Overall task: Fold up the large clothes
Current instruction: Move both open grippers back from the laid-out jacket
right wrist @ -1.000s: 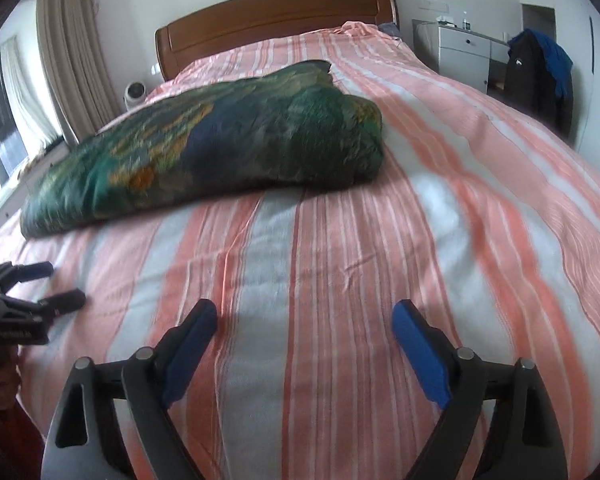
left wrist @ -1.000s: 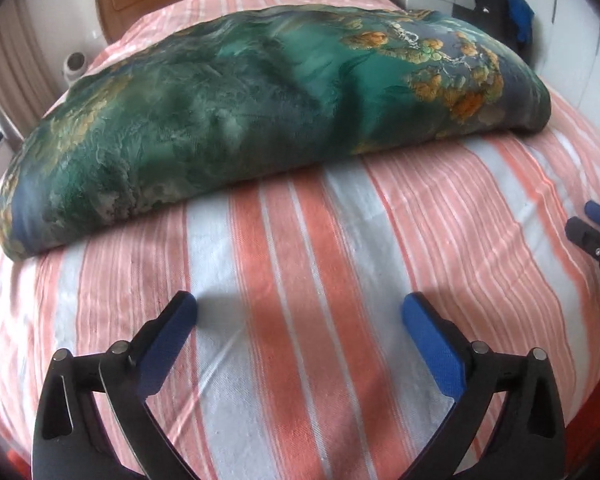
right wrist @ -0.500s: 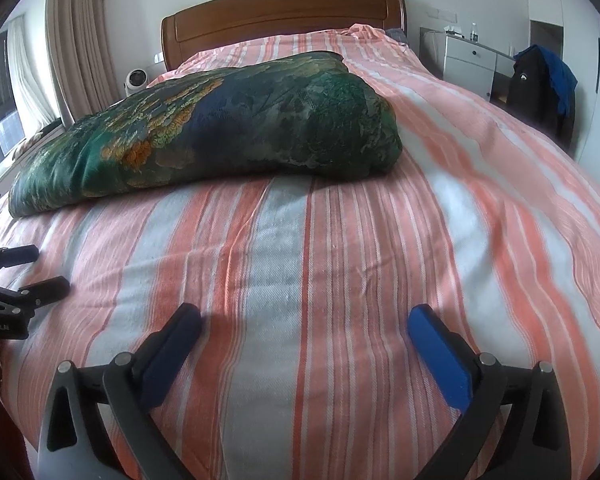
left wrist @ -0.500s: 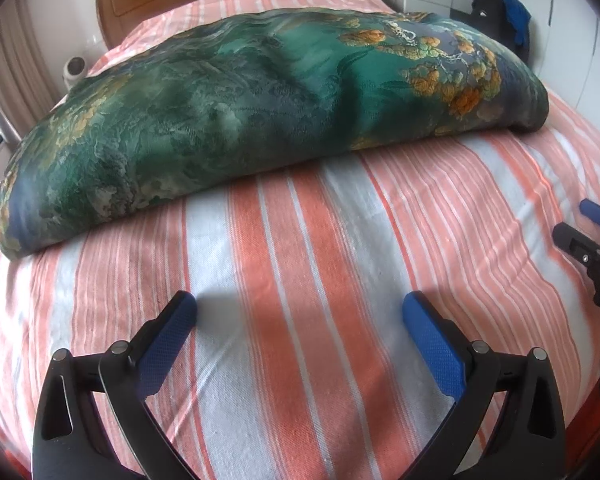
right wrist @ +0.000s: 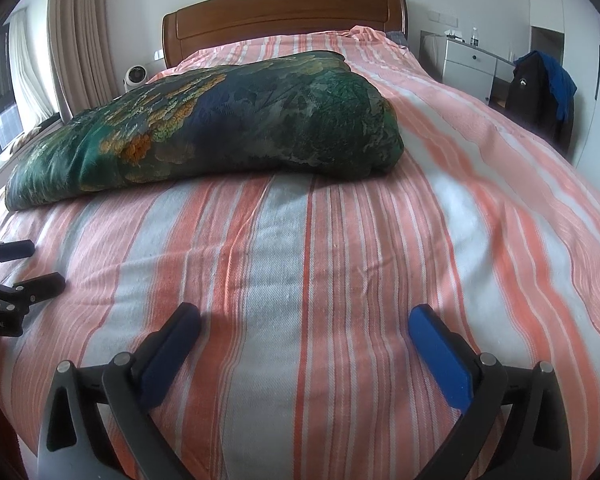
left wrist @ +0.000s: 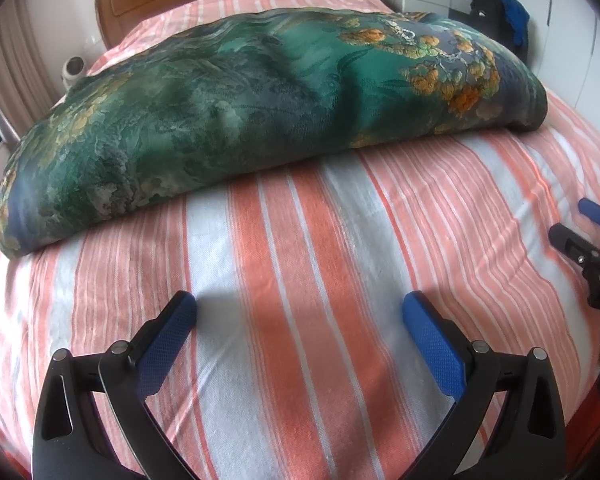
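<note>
A green floral quilt of glossy, satin-like cloth lies on a bed covered in matt, coarse-woven striped cotton. The headboard is polished wood. The tongs have matt black plastic arms and textured blue pads.

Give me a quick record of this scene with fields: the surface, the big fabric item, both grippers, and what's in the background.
surface: bed with orange and white striped sheet
fabric item: green floral quilt, folded into a thick bundle, lying across the bed
left gripper: open, empty, over bare sheet, short of the quilt
right gripper: open, empty, over bare sheet
headboard: brown wood, far end of the bed
background: white drawers; dark and blue clothes hung at the right; curtain at the left
</note>
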`<state>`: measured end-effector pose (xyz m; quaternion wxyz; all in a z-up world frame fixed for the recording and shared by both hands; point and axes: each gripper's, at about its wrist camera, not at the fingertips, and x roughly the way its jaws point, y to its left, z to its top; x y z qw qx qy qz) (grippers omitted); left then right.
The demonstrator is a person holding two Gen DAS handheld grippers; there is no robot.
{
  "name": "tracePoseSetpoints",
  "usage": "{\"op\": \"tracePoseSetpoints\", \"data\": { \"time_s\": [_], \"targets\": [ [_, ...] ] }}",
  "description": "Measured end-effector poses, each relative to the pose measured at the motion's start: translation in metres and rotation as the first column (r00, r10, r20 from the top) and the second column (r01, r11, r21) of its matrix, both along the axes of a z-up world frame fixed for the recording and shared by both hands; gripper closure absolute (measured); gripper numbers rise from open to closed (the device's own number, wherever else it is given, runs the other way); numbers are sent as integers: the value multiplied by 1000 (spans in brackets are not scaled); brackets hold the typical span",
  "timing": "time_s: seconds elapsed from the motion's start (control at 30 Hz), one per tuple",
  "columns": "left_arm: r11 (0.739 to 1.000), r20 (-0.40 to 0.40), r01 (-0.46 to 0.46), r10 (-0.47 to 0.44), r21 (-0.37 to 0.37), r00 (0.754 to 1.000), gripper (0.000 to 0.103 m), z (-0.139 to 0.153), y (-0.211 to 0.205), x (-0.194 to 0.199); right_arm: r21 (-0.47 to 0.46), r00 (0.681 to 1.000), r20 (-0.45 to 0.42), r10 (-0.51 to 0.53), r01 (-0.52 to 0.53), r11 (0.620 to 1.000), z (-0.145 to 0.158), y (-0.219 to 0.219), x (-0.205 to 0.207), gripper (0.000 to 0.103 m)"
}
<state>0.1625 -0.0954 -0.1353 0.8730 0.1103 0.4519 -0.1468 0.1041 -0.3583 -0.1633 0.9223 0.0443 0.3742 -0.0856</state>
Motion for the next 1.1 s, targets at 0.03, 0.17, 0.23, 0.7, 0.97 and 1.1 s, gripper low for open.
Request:
{"op": "tracePoseSetpoints", "data": {
  "time_s": [0.03,0.17,0.23,0.7,0.97,1.1],
  "targets": [
    [1000,-16,5,-5,-4,1000,0,3,3,0,-4,1000,-1,1,-1,1000,0,1,0,0],
    [986,-3,164,-164,-20,986,1,21,17,-1,-15,1000,-2,1,-1,1000,-1,4,0,0],
    [943,7,319,-321,95,947,1,22,15,0,-19,1000,-2,0,0,1000,-1,5,0,0],
    [913,42,402,-400,-74,916,0,0,68,62,-28,1000,4,-6,6,1000,-4,8,0,0],
    [912,37,401,-399,-92,916,0,0,72,61,-32,1000,5,-5,6,999,-5,9,1,0],
    [912,38,401,-399,-91,916,0,0,76,64,-32,1000,5,-5,5,999,-5,8,0,0]
  ]
}}
